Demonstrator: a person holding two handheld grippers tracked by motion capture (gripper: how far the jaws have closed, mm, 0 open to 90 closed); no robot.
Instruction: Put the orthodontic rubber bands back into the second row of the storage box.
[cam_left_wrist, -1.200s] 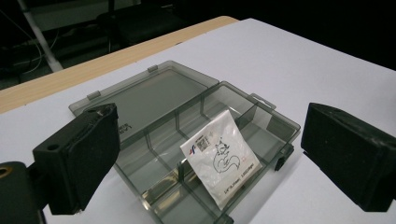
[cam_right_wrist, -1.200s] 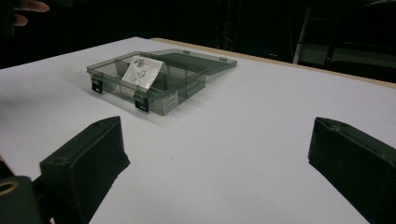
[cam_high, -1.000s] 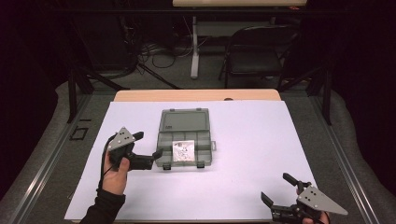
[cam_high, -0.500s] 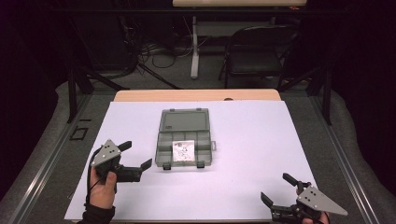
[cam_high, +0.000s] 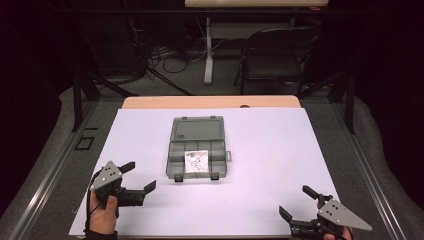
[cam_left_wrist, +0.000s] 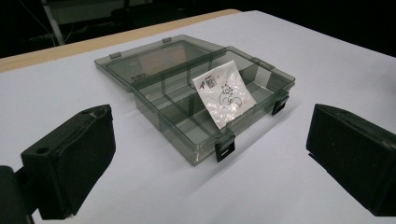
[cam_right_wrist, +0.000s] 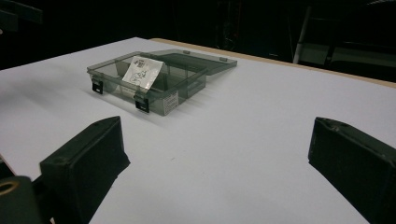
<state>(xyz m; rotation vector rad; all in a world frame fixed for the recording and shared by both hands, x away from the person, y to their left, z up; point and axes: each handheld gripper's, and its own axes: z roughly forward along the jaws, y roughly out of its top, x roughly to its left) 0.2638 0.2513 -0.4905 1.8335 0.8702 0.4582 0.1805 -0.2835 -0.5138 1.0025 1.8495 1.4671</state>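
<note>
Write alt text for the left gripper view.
An open smoky-clear compartment box sits on a white table, its lid folded flat behind it and a small printed packet leaning inside a front compartment. The left gripper frames it, black jaws spread wide and holding nothing.

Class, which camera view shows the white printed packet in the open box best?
The left gripper view: the white printed packet leans close, print legible. The high view shows it small from above; the right gripper view shows it distant, angled.
</note>
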